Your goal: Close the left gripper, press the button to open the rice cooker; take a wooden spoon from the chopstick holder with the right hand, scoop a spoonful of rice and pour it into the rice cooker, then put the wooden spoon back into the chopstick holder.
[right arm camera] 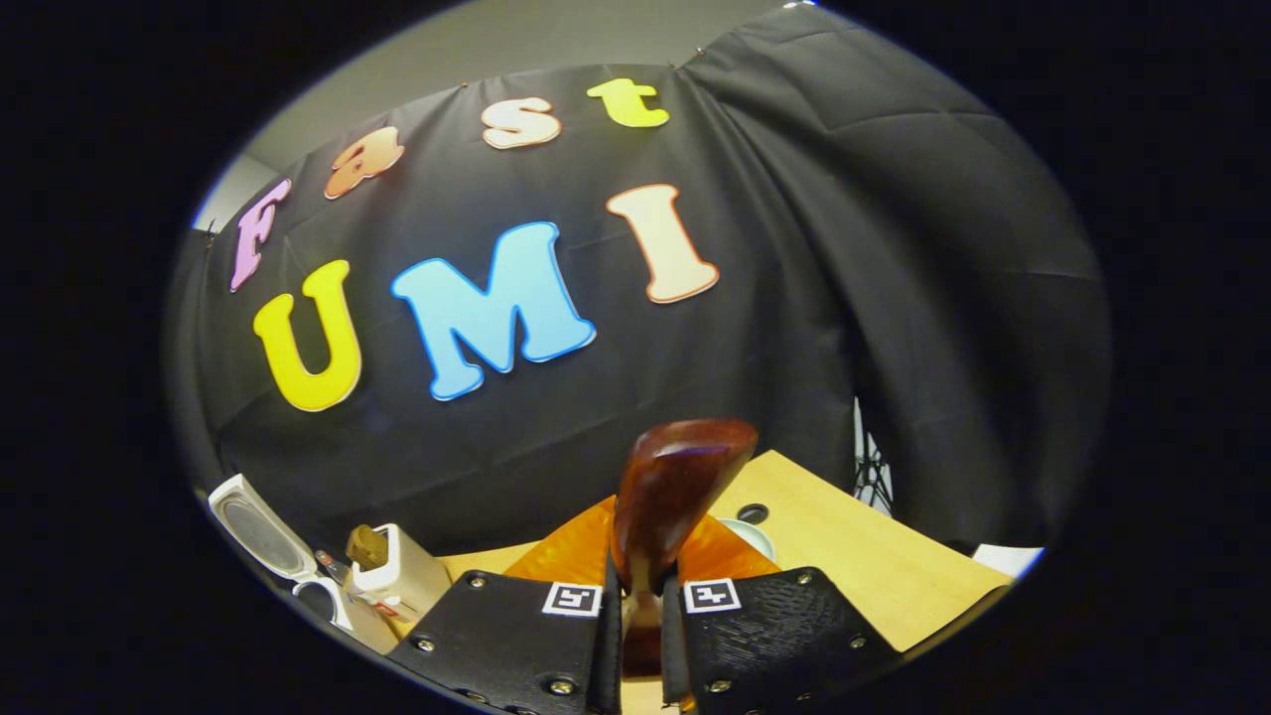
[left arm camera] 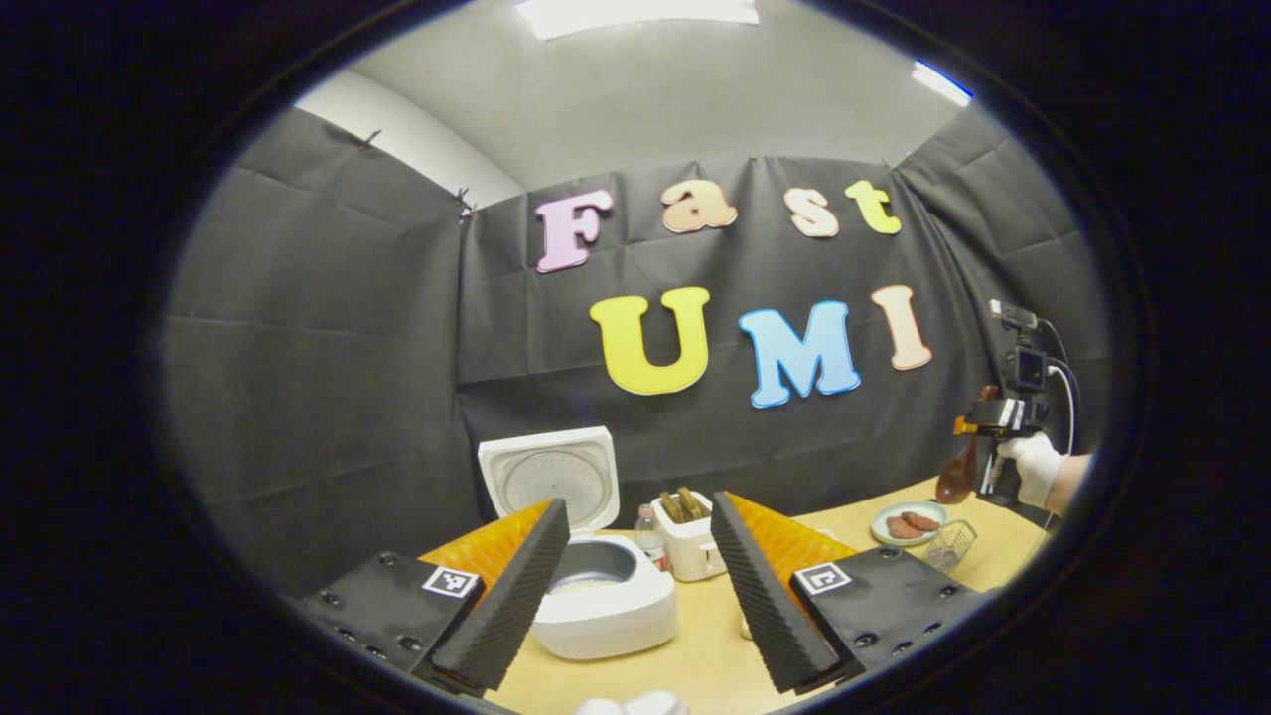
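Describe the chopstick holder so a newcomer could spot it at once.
Start at the white rice cooker, lid up, at the back left of the wooden table. Just right of it, past a small bottle, stands the chopstick holder: a white boxy container, with brown utensil handles poking out of its top.

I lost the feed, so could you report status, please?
Left gripper open. Right gripper shut on wooden spoon, lifted. Rice cooker lid up. Path unobstructed.

Bystanders on the wooden table (left arm camera: 1003,556)

A toaster (left arm camera: 692,548) holding bread stands beside a small bottle (left arm camera: 650,537); a plate (left arm camera: 891,537) with two brown patties sits next to a wire basket (left arm camera: 951,544).
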